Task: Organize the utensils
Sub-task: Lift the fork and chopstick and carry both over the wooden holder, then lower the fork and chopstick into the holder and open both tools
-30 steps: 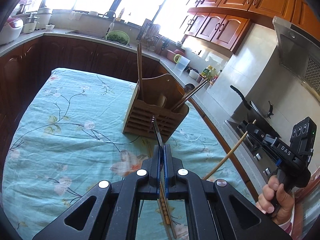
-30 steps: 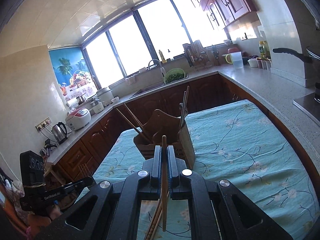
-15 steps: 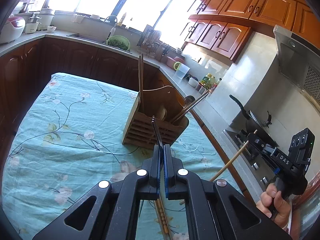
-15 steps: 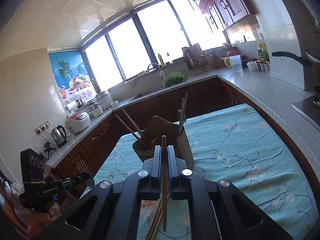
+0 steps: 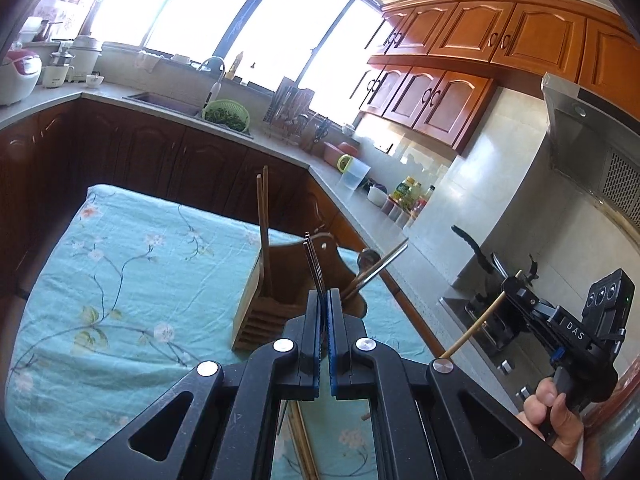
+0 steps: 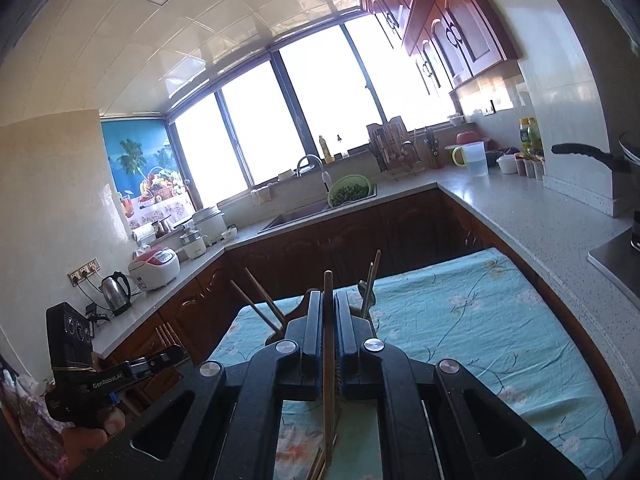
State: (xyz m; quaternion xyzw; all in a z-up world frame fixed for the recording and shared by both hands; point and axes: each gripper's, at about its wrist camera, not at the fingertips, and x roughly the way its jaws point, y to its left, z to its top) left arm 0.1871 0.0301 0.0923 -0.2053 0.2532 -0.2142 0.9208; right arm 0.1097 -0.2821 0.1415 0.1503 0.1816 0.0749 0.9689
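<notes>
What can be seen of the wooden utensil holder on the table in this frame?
The wooden utensil holder stands upright on the floral teal tablecloth, partly hidden behind the left gripper. It looks like brown wood: a slatted front wall, an open top, and a taller arched backboard with a small hole. A pair of brown chopsticks stands in its left side; a metal spoon and metal chopsticks lean out on the right.

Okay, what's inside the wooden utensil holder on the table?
The wooden utensil holder has two upright wooden chopsticks on one side, and leaning metal utensils on the other. Their lower ends are hidden by its walls.
</notes>
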